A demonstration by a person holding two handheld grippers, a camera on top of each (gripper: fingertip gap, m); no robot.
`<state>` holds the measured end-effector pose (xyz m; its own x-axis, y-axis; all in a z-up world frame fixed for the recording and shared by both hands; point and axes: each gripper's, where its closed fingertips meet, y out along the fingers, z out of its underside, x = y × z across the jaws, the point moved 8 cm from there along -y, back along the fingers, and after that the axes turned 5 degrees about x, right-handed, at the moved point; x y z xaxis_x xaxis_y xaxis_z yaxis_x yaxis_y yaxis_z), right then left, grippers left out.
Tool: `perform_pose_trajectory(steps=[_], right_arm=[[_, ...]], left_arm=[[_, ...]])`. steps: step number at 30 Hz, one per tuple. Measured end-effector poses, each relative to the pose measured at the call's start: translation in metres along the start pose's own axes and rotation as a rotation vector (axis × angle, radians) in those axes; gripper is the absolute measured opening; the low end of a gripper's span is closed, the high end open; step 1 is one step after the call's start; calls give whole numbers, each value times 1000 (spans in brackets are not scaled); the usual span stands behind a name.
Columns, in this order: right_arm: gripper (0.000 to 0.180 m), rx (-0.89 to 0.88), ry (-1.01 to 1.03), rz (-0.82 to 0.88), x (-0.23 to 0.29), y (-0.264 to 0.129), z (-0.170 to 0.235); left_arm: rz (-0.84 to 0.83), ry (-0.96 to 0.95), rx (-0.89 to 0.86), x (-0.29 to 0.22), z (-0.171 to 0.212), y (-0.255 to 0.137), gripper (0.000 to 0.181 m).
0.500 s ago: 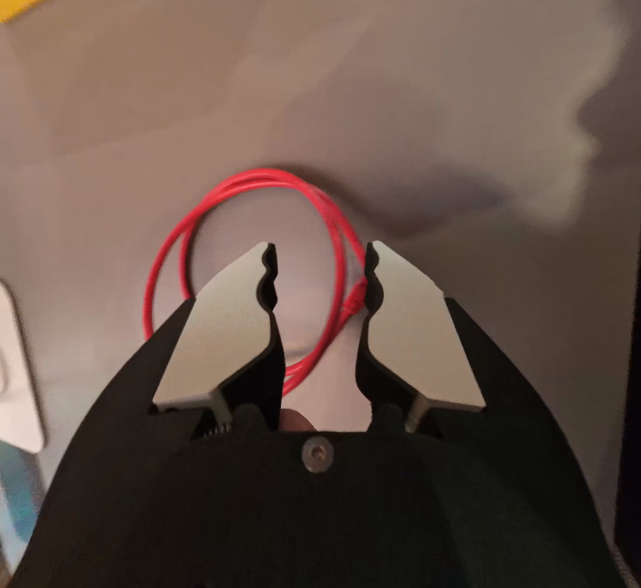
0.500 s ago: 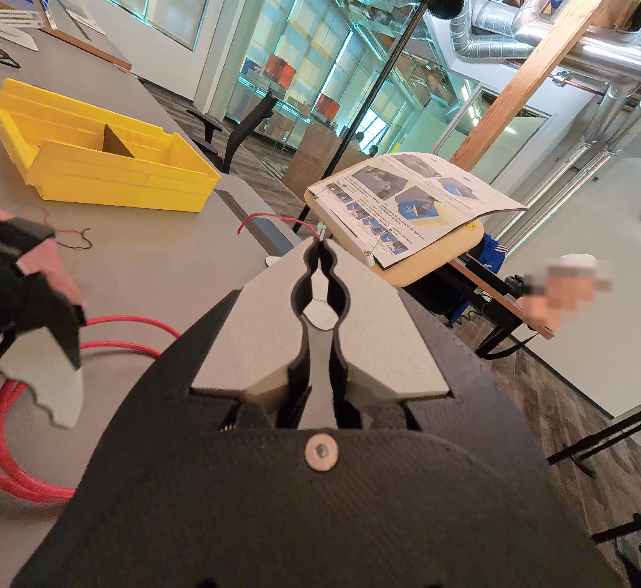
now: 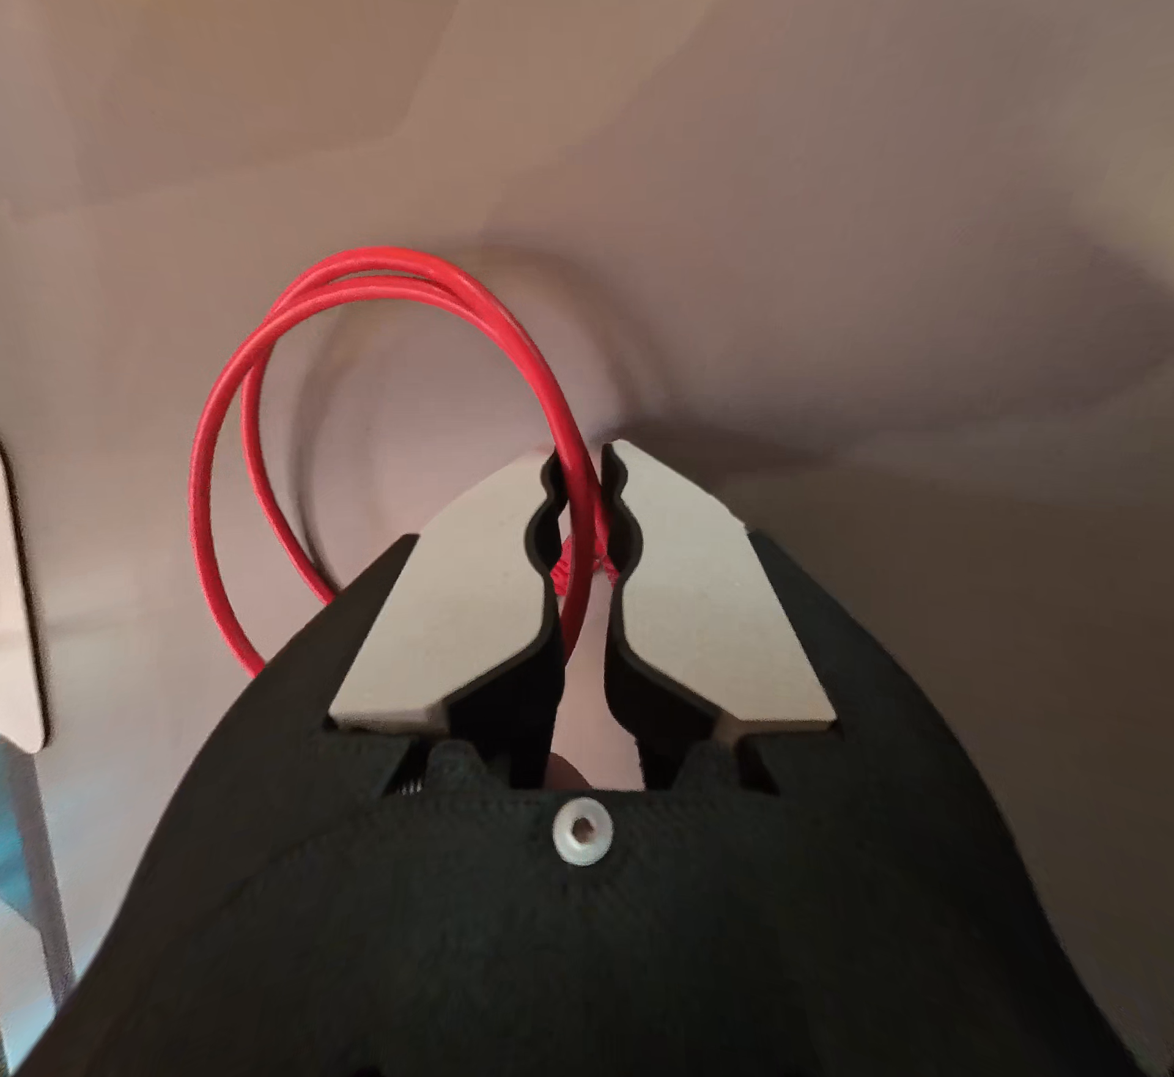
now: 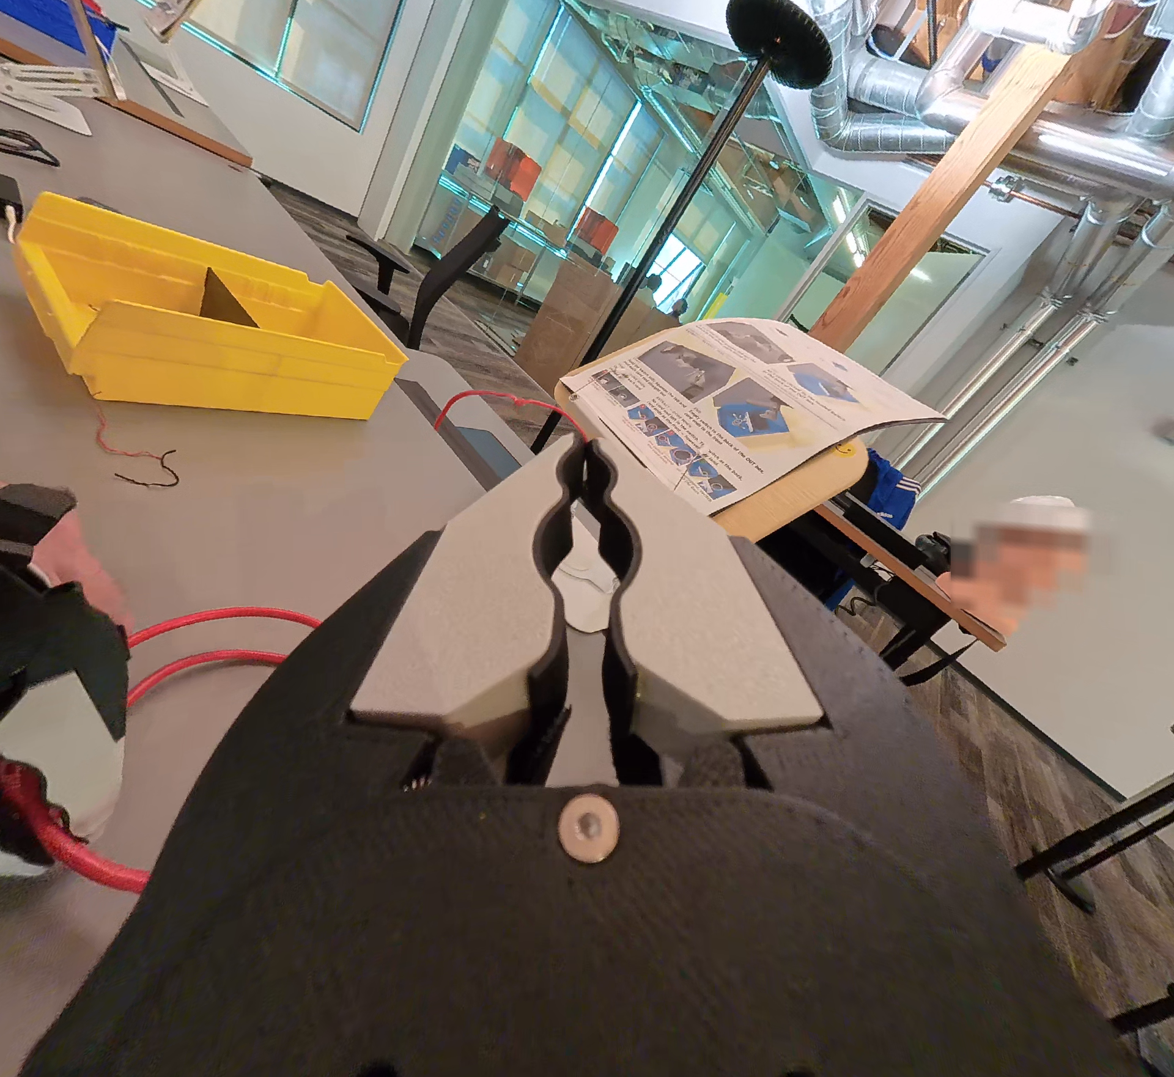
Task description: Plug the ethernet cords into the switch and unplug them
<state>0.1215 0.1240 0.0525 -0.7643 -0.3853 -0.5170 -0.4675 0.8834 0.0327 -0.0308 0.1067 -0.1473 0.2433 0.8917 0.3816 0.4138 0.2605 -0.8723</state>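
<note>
1. The red ethernet cord (image 3: 394,284) lies coiled on the grey bench (image 3: 826,189), near its middle; light and floppy, best taken by its stiffer plug end.
2. The left gripper (image 3: 579,478) is pinching the coil's strands.
3. The right gripper (image 4: 586,462) hangs pressed together, empty, toward the bench's far edge.

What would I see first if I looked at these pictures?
The bright red cord, coiled in loops on the grey table, with the left gripper closing around it. Farther back on the table sits a big yellow bin.
</note>
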Motion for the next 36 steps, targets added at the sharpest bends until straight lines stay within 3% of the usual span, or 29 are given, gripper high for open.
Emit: perform_pose_trajectory(steps=[9,20,27,36], right_arm=[[0,3,-6,-6,-2,-3,-3],[0,23,-9,-42,6,4,0],[0,42,14,-46,6,8,8],[0,22,80,-46,3,10,15]], left_arm=[[-88,-144,-303,42,2,-59,6],[22,-247,-730,94,23,-128,6],[116,-305,-867,114,39,-138,6],[291,-411,-1183,133,54,-146,6]])
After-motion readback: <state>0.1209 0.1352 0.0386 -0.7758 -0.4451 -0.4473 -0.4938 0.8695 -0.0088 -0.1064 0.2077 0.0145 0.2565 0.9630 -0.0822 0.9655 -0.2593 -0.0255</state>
